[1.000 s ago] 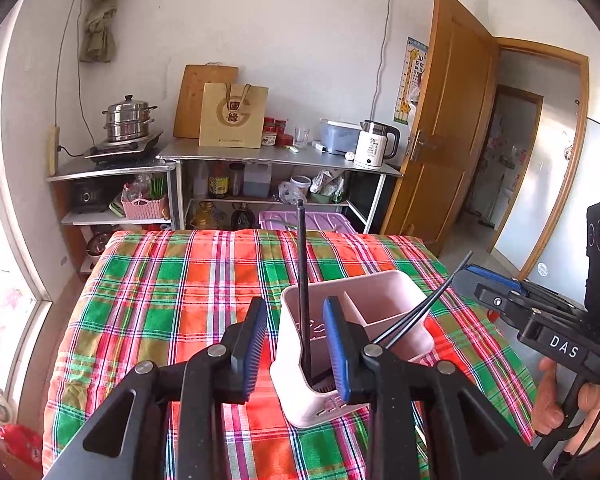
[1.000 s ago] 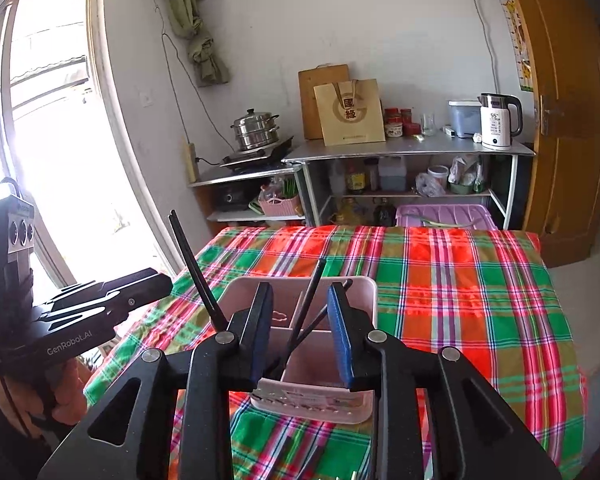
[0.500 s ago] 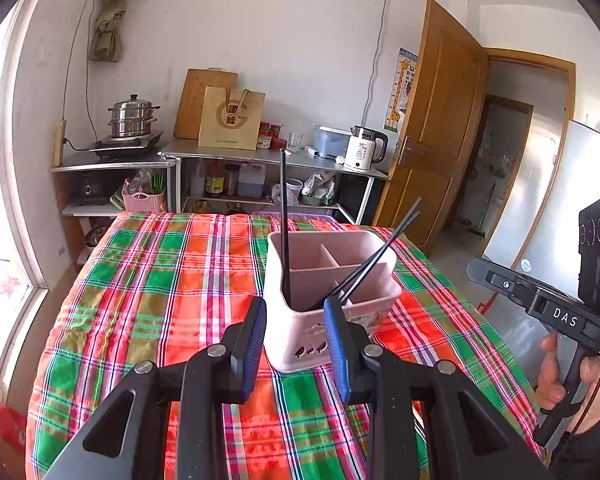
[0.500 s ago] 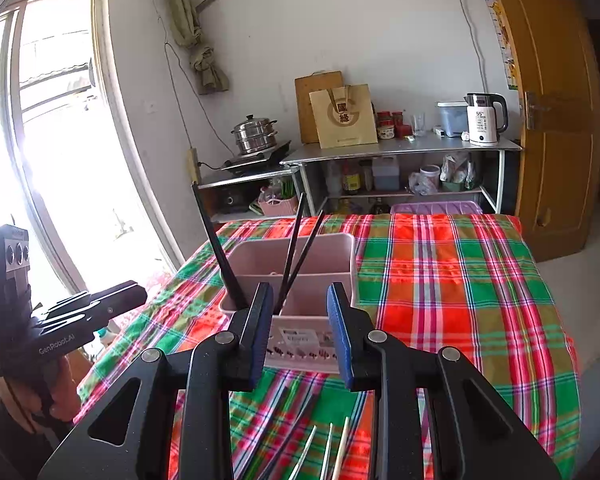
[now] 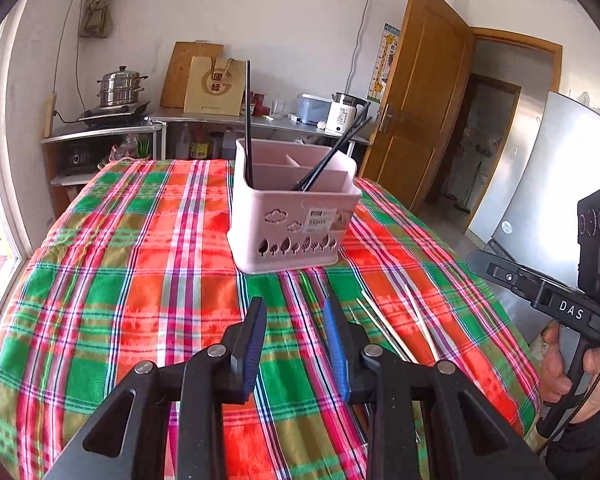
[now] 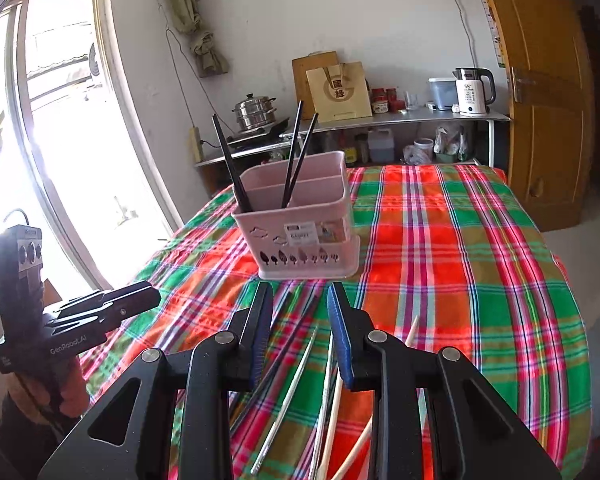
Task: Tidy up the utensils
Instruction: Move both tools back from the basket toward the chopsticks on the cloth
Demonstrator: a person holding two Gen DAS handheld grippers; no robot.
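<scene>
- caddy (image 5: 296, 216) on table (image 5: 140, 264), mid
- three chopsticks (image 6: 296, 152) in caddy
- loose chopsticks (image 6: 332, 380) on table, before caddy
- shelf (image 6: 400, 120) behind table

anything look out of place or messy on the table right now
Yes. Several pale chopsticks lie loose and unaligned on the plaid tablecloth, outside the pink utensil basket. Only three black chopsticks stand in it, leaning at different angles.

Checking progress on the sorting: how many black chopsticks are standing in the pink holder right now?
3. One black chopstick stands alone at the left end of the pink holder; a leaning pair shares a compartment near the middle. Others lying low inside would be hidden.
</scene>
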